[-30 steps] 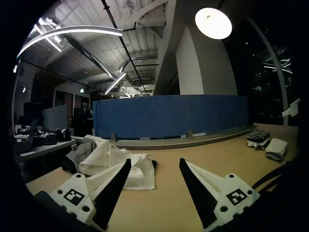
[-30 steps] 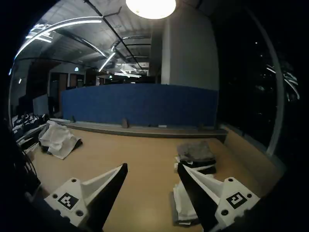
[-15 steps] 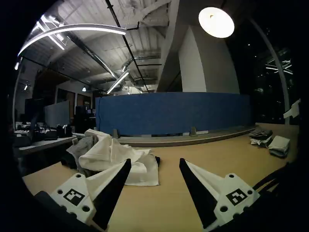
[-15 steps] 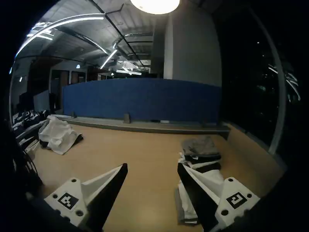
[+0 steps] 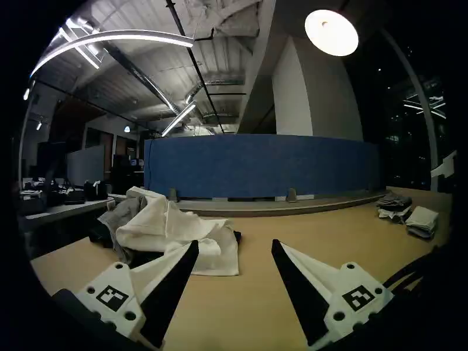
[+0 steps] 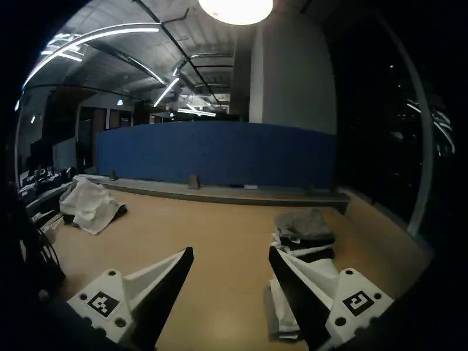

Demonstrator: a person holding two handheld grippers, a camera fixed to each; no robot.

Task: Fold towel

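Facing the crumpled heap (image 5: 169,237) at its end of the wooden counter (image 5: 351,245), the left gripper (image 5: 234,244) hangs low with its fingers (image 5: 172,281) spread wide and nothing between them. The white towel (image 5: 187,231) lies on top of the heap, draped over a gray cloth (image 5: 120,219), and its front hem rests flat on the counter near the left fingertip. The right gripper (image 6: 230,250) is likewise agape and empty; a folded stack (image 6: 304,225) sits just beyond its right finger, and the heap lies well apart at the far side. The step in hand appears to be fetching the next towel. It is best done by pinching one layer at a free corner of the front hem and lifting it clear of the gray cloth. The right gripper then takes the neighbouring corner, so the towel spreads flat on the bare counter between heap and stack.
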